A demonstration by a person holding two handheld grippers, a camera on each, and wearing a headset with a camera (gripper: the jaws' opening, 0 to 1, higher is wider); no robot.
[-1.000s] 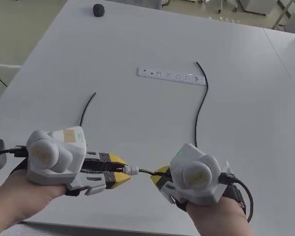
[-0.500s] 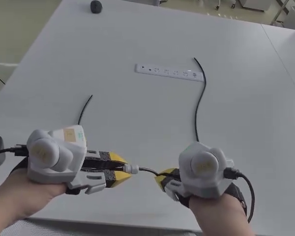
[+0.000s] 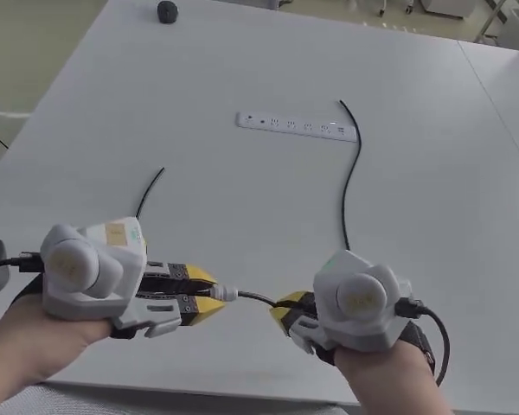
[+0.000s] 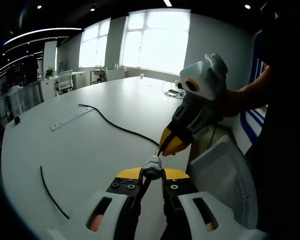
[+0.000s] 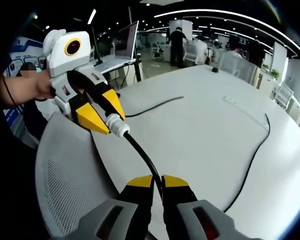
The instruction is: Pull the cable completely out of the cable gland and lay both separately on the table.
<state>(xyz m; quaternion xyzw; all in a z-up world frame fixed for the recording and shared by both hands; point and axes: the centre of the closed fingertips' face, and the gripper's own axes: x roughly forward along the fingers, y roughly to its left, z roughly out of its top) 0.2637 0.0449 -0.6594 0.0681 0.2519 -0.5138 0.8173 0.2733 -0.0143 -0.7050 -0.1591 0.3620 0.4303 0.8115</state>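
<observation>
Over the table [image 3: 268, 199] the two claws have drawn a little further apart than a second ago. A longer stretch of black cable [image 3: 256, 299] now shows between them, so the pull looks under way, though the cable is not yet out of the gland.

The left claw [image 3: 209, 296] is closed tight on the white gland [image 3: 226, 294], which pokes out just past its tips. The right claw [image 3: 282, 309] is pinched shut on the cable between its tips — the gland lies ahead of it, with the cable taut between the two.
</observation>
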